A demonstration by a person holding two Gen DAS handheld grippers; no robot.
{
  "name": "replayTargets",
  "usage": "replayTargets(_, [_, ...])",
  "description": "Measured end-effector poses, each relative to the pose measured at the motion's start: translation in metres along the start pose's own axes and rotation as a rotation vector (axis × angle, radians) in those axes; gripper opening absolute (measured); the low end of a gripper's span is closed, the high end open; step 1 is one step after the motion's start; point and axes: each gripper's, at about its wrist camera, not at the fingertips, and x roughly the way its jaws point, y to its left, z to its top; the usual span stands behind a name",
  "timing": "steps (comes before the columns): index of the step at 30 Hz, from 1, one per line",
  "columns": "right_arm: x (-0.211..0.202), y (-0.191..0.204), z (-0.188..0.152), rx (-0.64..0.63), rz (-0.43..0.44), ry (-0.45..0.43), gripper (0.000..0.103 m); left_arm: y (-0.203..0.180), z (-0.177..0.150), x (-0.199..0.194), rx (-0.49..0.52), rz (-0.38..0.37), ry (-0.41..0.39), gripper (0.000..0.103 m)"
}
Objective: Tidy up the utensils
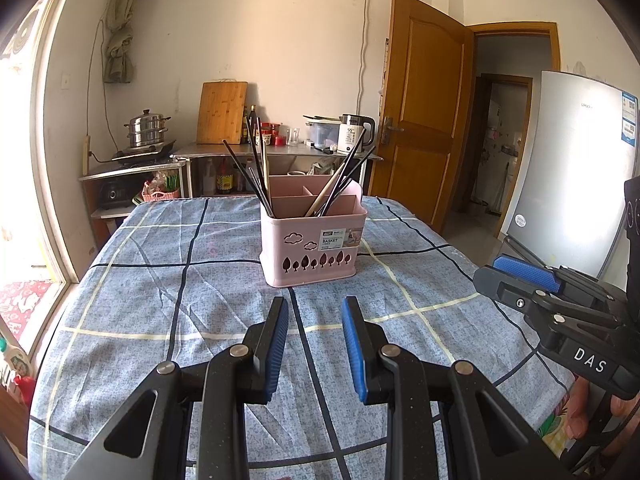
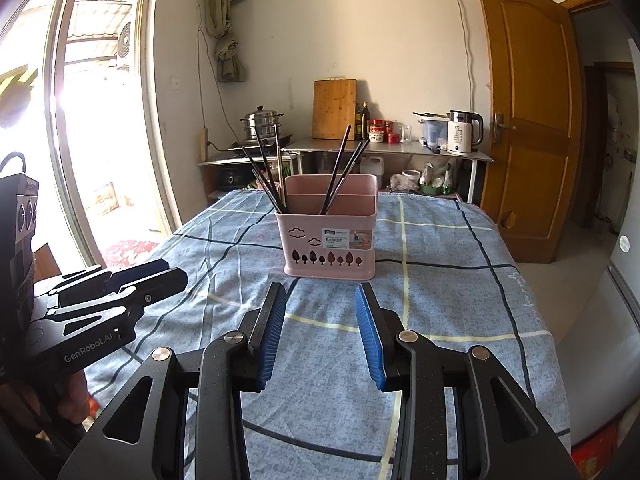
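A pink divided utensil basket (image 1: 312,256) (image 2: 330,248) stands upright in the middle of the table. Several dark chopsticks (image 1: 256,172) (image 2: 266,176) lean in its left compartment, and more chopsticks (image 1: 340,184) (image 2: 340,176) lean in the right one. My left gripper (image 1: 315,308) hovers over the cloth just short of the basket, open, with nothing between its blue pads. My right gripper (image 2: 320,294) hangs beside it, open wider and equally empty. Each gripper appears in the other's view: the right gripper (image 1: 504,272) at the right edge, the left gripper (image 2: 168,274) at the left edge.
A blue checked cloth (image 1: 160,300) (image 2: 440,300) covers the table. Behind it stand a steel counter (image 1: 276,152) with a cutting board, bottles and a kettle (image 2: 464,132), and a steamer pot (image 1: 146,130). A fridge (image 1: 576,184) stands right, an open wooden door (image 2: 528,120) beyond.
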Motion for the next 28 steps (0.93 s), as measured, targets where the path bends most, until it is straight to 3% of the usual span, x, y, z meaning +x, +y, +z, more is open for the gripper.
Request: replayTargets(28, [-0.0027, 0.0, 0.0006, -0.007, 0.001, 0.004, 0.037, 0.0075, -0.002, -0.0001, 0.015, 0.002, -0.001, 0.027])
